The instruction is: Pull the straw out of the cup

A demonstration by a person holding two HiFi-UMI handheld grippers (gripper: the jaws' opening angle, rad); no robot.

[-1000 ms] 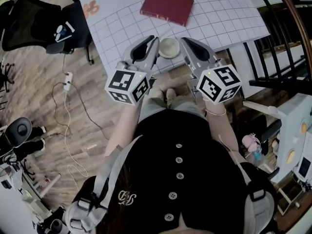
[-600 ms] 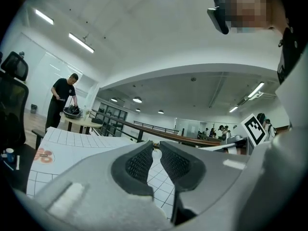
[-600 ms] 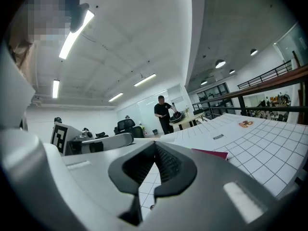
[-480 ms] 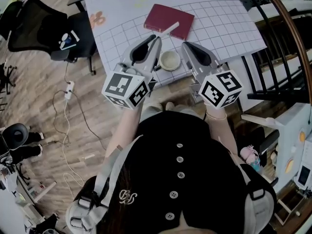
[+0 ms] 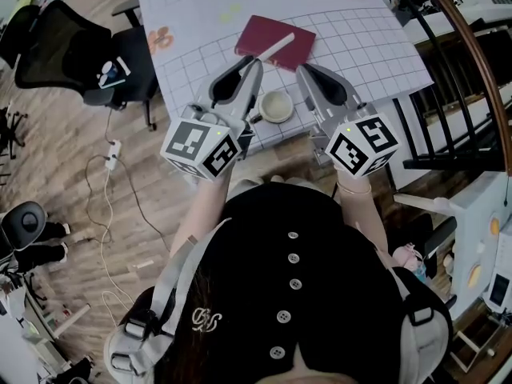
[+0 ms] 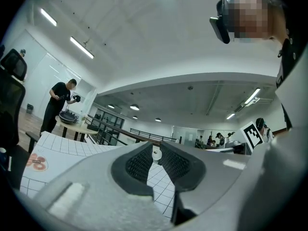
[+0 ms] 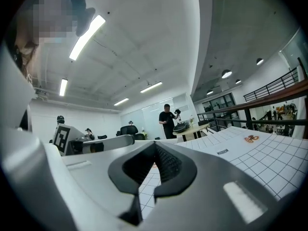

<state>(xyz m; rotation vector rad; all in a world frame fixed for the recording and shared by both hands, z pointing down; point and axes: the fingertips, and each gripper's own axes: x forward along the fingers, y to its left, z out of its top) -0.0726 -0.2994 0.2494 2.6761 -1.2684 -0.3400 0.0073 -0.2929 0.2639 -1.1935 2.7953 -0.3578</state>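
A cream cup stands on the white gridded table near its front edge, between my two grippers and below them. My left gripper is shut on a white straw, which sticks out past its tip over a red book. The straw is clear of the cup. In the left gripper view the straw's round end shows between the pads of the left gripper. My right gripper hangs right of the cup. Its jaws meet at the tip of the right gripper with nothing in them.
A black office chair stands left of the table. A cable and power strip lie on the wooden floor. A dark railing runs along the right. Several people stand far off in both gripper views.
Both grippers have risen above the table. The straw, not seen a second ago, now shows beyond the left gripper's tip over the book. The cup has stayed on the table.
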